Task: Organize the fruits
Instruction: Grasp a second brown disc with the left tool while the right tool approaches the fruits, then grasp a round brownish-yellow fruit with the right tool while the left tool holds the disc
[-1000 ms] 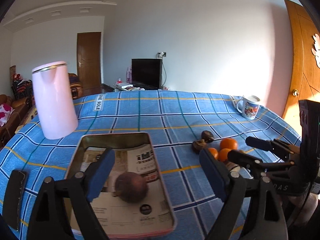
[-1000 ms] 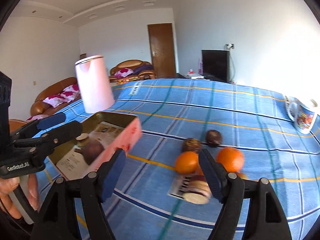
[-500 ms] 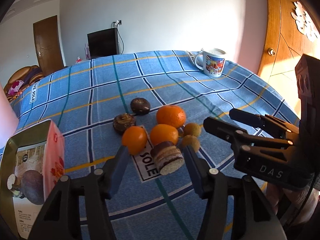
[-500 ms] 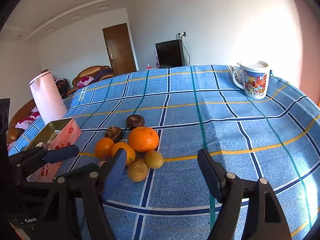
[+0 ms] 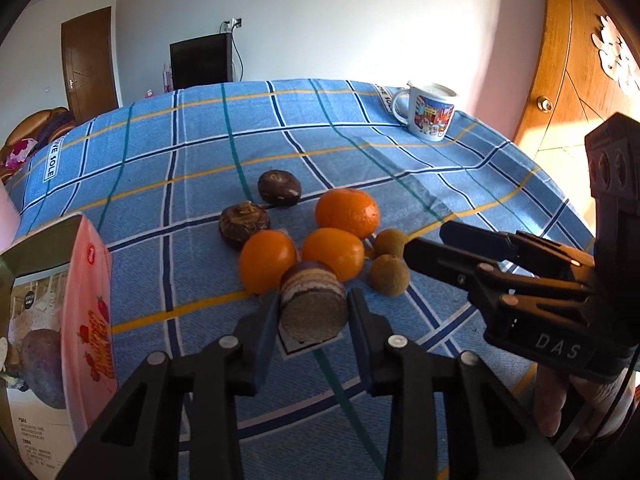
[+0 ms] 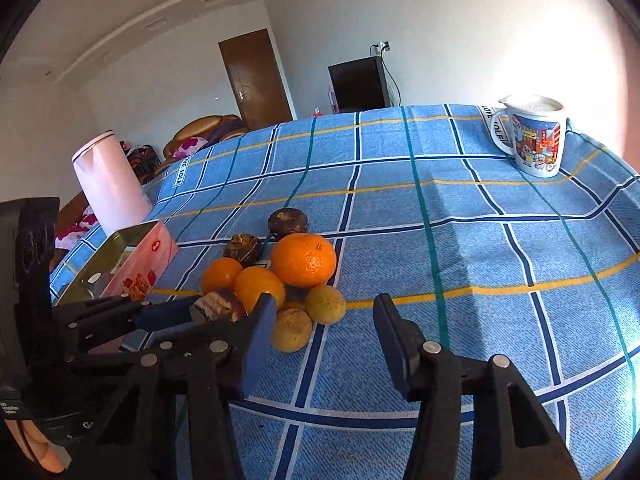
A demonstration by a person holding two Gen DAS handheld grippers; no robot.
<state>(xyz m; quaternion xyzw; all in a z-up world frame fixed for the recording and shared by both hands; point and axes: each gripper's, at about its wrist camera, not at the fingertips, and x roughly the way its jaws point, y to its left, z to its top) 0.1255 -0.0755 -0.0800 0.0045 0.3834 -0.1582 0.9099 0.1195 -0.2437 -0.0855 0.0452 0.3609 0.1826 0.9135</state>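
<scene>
Blue checked cloth covers the table, sunlit at its right edge. Left gripper has its pads pressed on a layered round piece at the near side of the fruit pile, mid-table. Right gripper is closing with nothing between its jaws; the small brown fruit lies just off its left pad. Oranges touch the gripped piece, so I'd lift straight up to avoid rolling them, then carry it to the tin at the left edge. Cloth labels read "LOVE SOLE"; the right gripper shows "DAS".
</scene>
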